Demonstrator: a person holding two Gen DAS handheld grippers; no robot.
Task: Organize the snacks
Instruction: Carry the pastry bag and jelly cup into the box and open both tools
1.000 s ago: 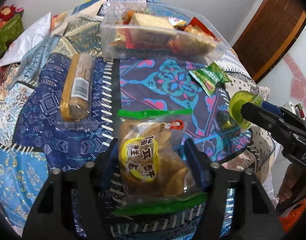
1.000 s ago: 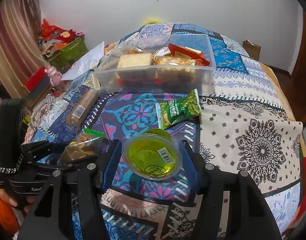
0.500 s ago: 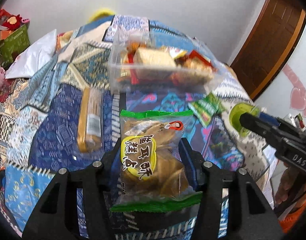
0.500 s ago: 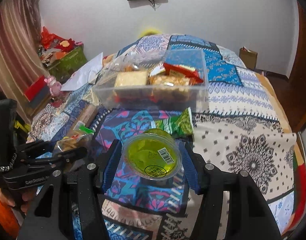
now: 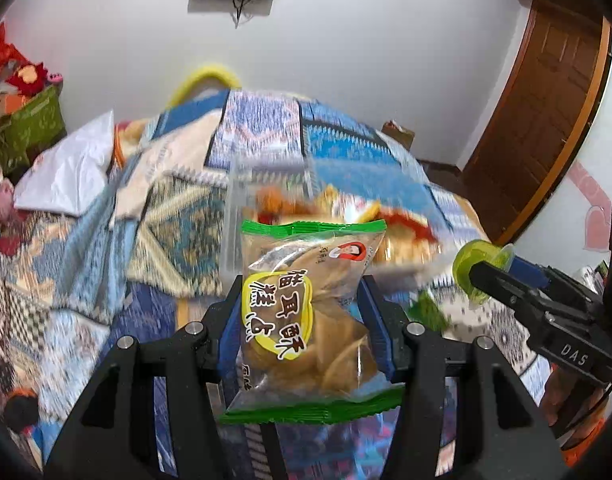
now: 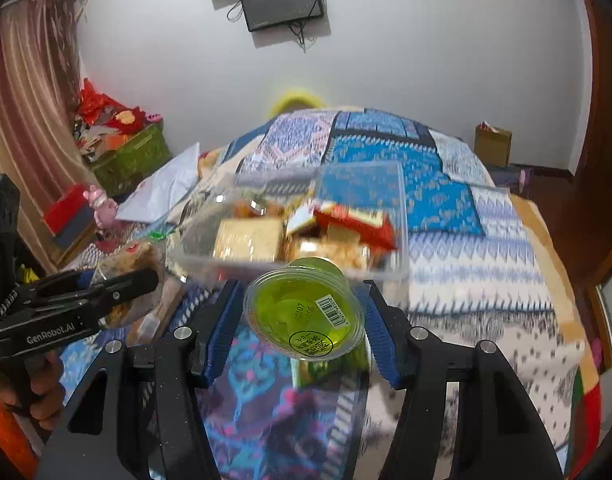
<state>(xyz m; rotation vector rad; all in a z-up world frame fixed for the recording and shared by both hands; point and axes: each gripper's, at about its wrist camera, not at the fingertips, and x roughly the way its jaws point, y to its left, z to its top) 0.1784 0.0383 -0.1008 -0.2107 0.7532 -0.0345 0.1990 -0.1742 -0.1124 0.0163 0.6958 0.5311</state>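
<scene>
A biscuit packet (image 5: 311, 316) is clamped in the left tongs (image 5: 302, 312) and a green jelly cup (image 6: 304, 314) in the right tongs (image 6: 302, 320), both raised above the bed (image 6: 485, 240), seemingly for the clear bin (image 6: 306, 224) mid-bed.

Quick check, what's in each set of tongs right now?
Left tongs: closed on the pastry bag.
Right tongs: closed on the green jelly cup.

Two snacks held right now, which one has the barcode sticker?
The round green jelly cup in the right tool: a white barcode sticker sits on its lid. The clear green-edged pastry bag in the left tool shows only a yellow label.
</scene>
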